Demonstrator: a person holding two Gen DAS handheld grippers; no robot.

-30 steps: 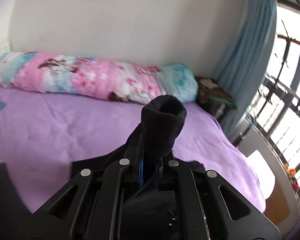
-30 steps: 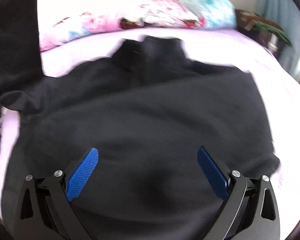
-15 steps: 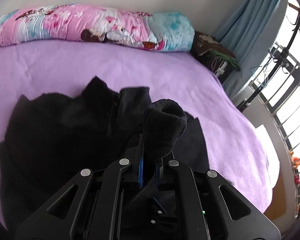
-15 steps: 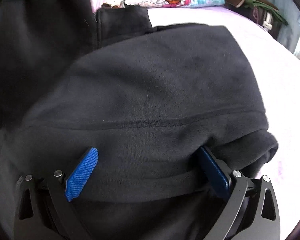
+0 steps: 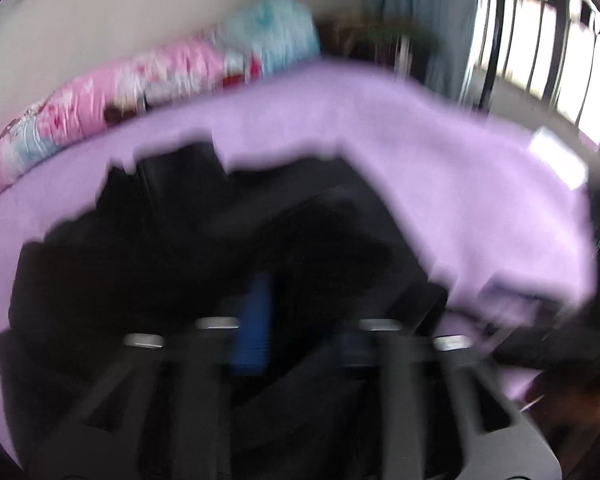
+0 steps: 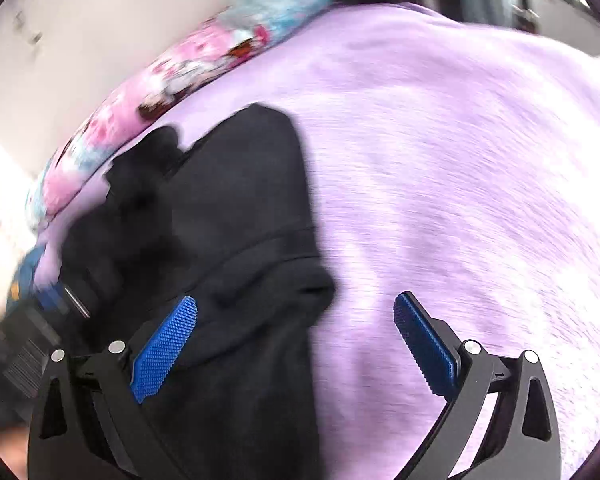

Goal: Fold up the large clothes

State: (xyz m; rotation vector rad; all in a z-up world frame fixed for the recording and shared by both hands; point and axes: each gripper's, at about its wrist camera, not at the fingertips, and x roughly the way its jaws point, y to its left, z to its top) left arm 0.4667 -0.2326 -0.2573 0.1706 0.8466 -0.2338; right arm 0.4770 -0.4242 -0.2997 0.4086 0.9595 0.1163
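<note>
A black fleece garment (image 5: pixel 188 248) lies bunched on the purple bedspread (image 5: pixel 460 184). The left wrist view is blurred by motion. My left gripper (image 5: pixel 300 320) hovers low over the garment with its jaws parted; a blue pad (image 5: pixel 254 320) shows and nothing is between them. In the right wrist view the garment (image 6: pixel 236 208) lies at the left on the bedspread (image 6: pixel 460 160). My right gripper (image 6: pixel 296 328) is wide open over the garment's right edge, with the left fingertip (image 6: pixel 168 344) over the fabric and the right one over the bedspread.
A pink and blue floral bolster (image 5: pixel 148 80) lies along the wall at the far side of the bed. A blue curtain (image 5: pixel 424 8) and a barred window (image 5: pixel 540 40) are at the right. Dark clutter (image 6: pixel 28 344) sits at the left of the bed.
My left gripper has let go of the black sleeve cuff and its jaws have parted. Both grippers swung sideways fast. The right gripper moved from over the garment's middle to its right edge.
</note>
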